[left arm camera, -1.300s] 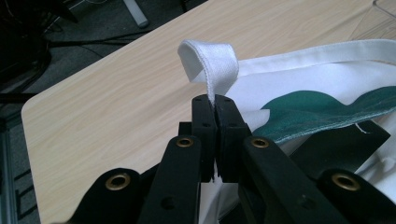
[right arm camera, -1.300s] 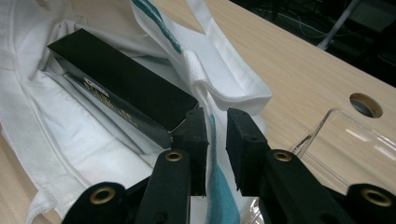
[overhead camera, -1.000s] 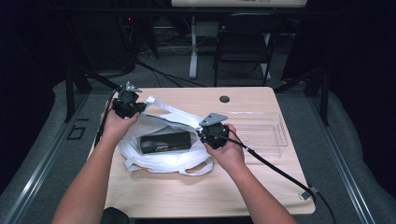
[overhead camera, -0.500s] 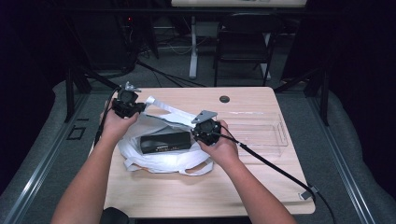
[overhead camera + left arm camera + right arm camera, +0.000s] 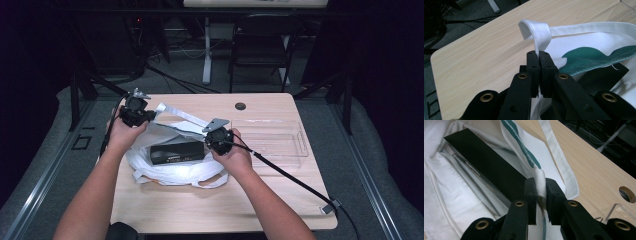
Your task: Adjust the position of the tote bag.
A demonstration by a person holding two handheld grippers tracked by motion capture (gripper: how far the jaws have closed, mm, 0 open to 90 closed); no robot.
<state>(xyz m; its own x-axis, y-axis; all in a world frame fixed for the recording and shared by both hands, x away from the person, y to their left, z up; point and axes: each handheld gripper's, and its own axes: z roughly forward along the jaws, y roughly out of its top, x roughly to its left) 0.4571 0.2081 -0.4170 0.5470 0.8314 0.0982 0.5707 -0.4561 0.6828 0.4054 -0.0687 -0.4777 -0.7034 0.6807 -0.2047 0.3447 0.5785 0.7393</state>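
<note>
Around: clear tray (image 5: 270, 139) beside bag, well right on worktop (image 5: 200, 205).
Bag (image 5: 172, 170): white, green-striped, black box (image 5: 177, 152) inside, probably mid-worktop.
Left gripper (image 5: 539, 56): fingers pinching handle (image 5: 536, 32).
Right gripper (image 5: 540, 185): fingers just closing, pinching bag rim (image 5: 540, 182).

Box (image 5: 177, 152) in bag (image 5: 170, 172), tray (image 5: 270, 140) right

One white cloth bag (image 5: 175, 172) with green print lies at the middle left of the high view, on one wooden surface (image 5: 260, 205). One black box (image 5: 177, 152) lies inside it. Two straps can be counted on the bag: one lifted strap (image 5: 180, 117) toward the upper left and one strap (image 5: 210, 181) lying flat at its lower edge. One clear plastic tray (image 5: 272, 142) sits at the middle right. Two tongs are present: the left tongs (image 5: 145, 116) and the right tongs (image 5: 212, 142). One round hole (image 5: 240, 106) marks the surface near its top edge.
</note>
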